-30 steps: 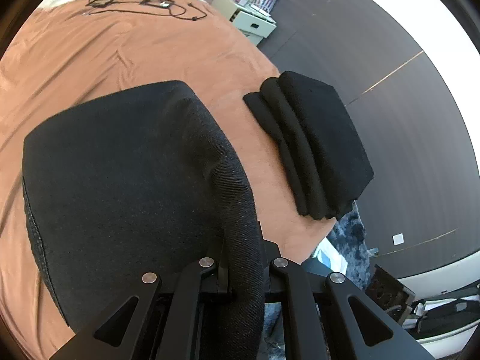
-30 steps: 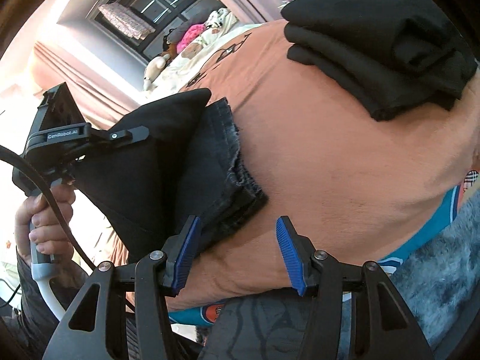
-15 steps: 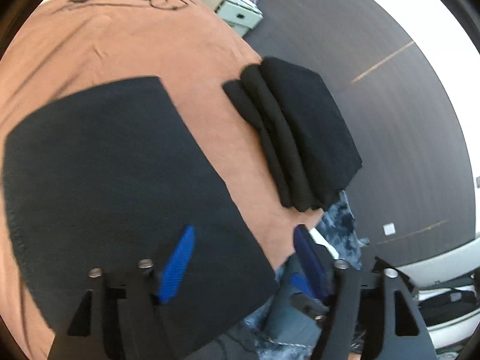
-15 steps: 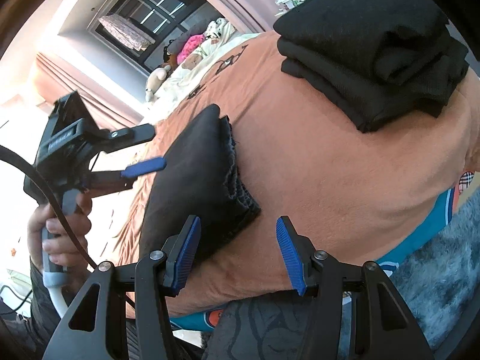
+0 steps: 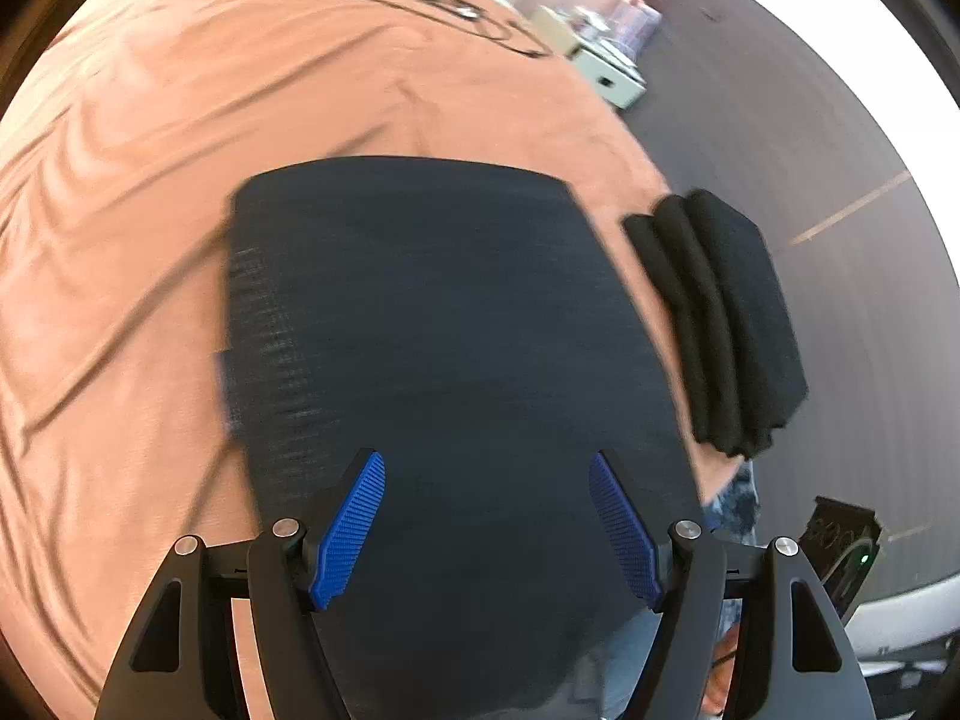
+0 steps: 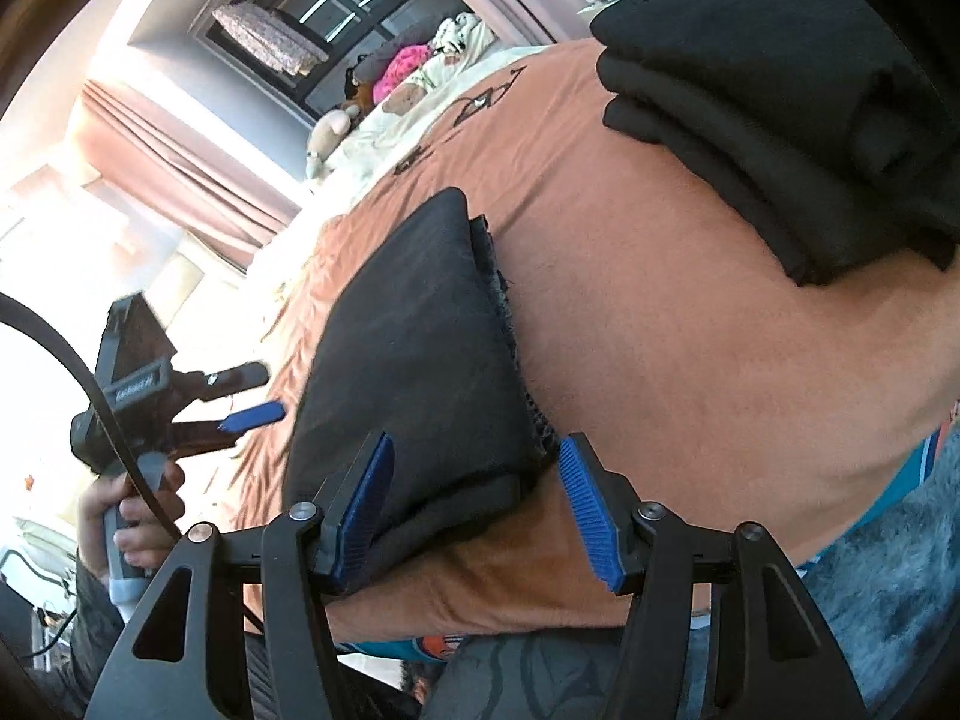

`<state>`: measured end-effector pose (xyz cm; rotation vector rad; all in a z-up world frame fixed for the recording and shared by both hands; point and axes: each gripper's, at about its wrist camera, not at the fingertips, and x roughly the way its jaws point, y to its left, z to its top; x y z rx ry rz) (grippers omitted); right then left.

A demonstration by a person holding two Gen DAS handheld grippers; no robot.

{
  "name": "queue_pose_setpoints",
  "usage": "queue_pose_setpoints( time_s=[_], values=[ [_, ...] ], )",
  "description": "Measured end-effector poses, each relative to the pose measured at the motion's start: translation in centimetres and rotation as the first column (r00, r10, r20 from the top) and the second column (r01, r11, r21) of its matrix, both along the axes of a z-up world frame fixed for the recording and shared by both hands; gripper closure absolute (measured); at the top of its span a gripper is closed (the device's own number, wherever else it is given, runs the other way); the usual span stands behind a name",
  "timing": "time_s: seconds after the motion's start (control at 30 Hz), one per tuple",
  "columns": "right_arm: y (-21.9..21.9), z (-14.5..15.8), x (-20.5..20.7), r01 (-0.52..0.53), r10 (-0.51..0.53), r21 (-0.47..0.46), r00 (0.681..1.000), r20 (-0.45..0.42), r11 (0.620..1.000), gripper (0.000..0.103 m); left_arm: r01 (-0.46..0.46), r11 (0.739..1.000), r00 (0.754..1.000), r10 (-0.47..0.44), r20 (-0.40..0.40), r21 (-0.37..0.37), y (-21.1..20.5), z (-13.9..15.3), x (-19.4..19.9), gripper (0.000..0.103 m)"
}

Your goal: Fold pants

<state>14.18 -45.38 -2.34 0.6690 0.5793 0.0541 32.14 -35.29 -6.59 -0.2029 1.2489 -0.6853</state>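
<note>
Orange bedspread (image 5: 180, 150) holds dark pants (image 5: 444, 324), folded into a flat rectangle.

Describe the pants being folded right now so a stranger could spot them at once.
On the orange bedspread, two dark bundles lie near the edge. The pants are the wide, flat, single folded panel of coarse weave, unlike the neighbouring stack of thick black rolled layers.

L wrist cam sits just behind the left tool (image 5: 487, 519), looking steeply down & fwd, close over the folded pants (image 5: 444, 348) on the bed (image 5: 150, 192). R wrist cam sits behind the right tool (image 6: 477, 504), low near the bed edge, view rolled sideways, facing across the bed toward the window (image 6: 312, 6). Both views share the pants, the orange cover, the black stack (image 5: 720, 324) and, in the R view only, the left tool (image 6: 240, 402).
</note>
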Motion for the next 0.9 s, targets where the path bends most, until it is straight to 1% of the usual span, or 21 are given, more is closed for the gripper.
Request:
queue_pose_setpoints(
  time_s=[0.2, 0.27, 0.3, 0.33, 0.37, 0.43, 0.53, 0.57, 0.63, 0.7, 0.77, 0.8, 0.83, 0.87, 0.9],
  values=[
    [0.3, 0.2, 2.4, -0.023, 0.020, -0.052, 0.998, -0.051, 0.998, 0.048, -0.078, 0.997, 0.996, 0.079, -0.037, 0.012, 4.2, -1.9, 1.4, 0.030],
    [0.6, 0.5, 2.7, -0.029, 0.026, -0.065, 0.998, -0.051, 0.997, 0.074, -0.098, 0.995, 0.994, 0.098, -0.053, 0.009, 4.9, -2.5, 1.7, 0.030],
    [0.6, 0.7, 2.8, -0.021, 0.015, -0.087, 0.998, -0.063, 0.996, 0.078, -0.105, 0.994, 0.992, 0.105, -0.063, 0.004, 5.3, -2.9, 1.9, 0.030],
    [0.5, 0.9, 2.9, -0.014, 0.007, -0.101, 0.998, -0.066, 0.995, 0.087, -0.114, 0.994, 0.991, 0.113, -0.074, -0.002, 5.6, -3.3, 2.0, 0.030],
    [0.4, 1.1, 3.0, -0.012, 0.005, -0.101, 0.998, -0.069, 0.995, 0.090, -0.117, 0.993, 0.990, 0.117, -0.080, -0.006, 5.8, -3.6, 2.0, 0.030],
    [0.0, 1.7, 2.9, 0.002, -0.008, -0.092, 0.998, -0.064, 0.996, 0.091, -0.121, 0.992, 0.988, 0.118, -0.102, -0.025, 6.0, -4.4, 2.1, 0.031],
    [0.1, 1.4, 3.3, 0.028, -0.038, -0.110, 0.996, -0.087, 0.994, 0.092, -0.116, 0.989, 0.984, 0.102, -0.143, -0.088, 6.0, -5.5, 2.2, 0.032],
    [0.1, 1.0, 3.5, 0.029, -0.039, -0.107, 0.994, -0.099, 0.994, 0.091, -0.115, 0.989, 0.984, 0.100, -0.149, -0.095, 5.8, -5.7, 2.2, 0.034],
    [0.2, 0.7, 3.9, 0.014, -0.024, -0.092, 0.994, -0.111, 0.996, 0.090, -0.112, 0.988, 0.982, 0.093, -0.167, -0.107, 5.7, -6.3, 2.1, 0.039],
    [0.0, 1.2, 4.1, -0.009, -0.001, -0.088, 0.994, -0.110, 0.996, 0.087, -0.111, 0.986, 0.978, 0.086, -0.188, -0.126, 5.8, -6.8, 2.1, 0.040],
    [-0.2, 1.9, 4.2, -0.026, 0.016, -0.091, 0.994, -0.105, 0.996, 0.079, -0.112, 0.985, 0.977, 0.085, -0.194, -0.135, 5.7, -7.1, 2.0, 0.040],
    [-0.3, 2.2, 4.4, -0.030, 0.019, -0.103, 0.994, -0.104, 0.994, 0.077, -0.113, 0.984, 0.977, 0.084, -0.197, -0.141, 5.7, -7.1, 1.9, 0.040],
    [-0.4, 2.5, 4.6, -0.035, 0.023, -0.111, 0.994, -0.105, 0.993, 0.070, -0.116, 0.982, 0.975, 0.083, -0.204, -0.152, 5.8, -7.3, 1.9, 0.040],
    [-0.6, 2.8, 5.0, -0.047, 0.036, -0.107, 0.994, -0.101, 0.993, 0.062, -0.120, 0.979, 0.974, 0.084, -0.212, -0.163, 6.1, -7.6, 2.0, 0.040],
    [-0.7, 2.7, 5.0, -0.055, 0.046, -0.095, 0.994, -0.094, 0.994, 0.057, -0.125, 0.977, 0.971, 0.085, -0.221, -0.175, 6.1, -7.8, 2.0, 0.040]
  ],
)
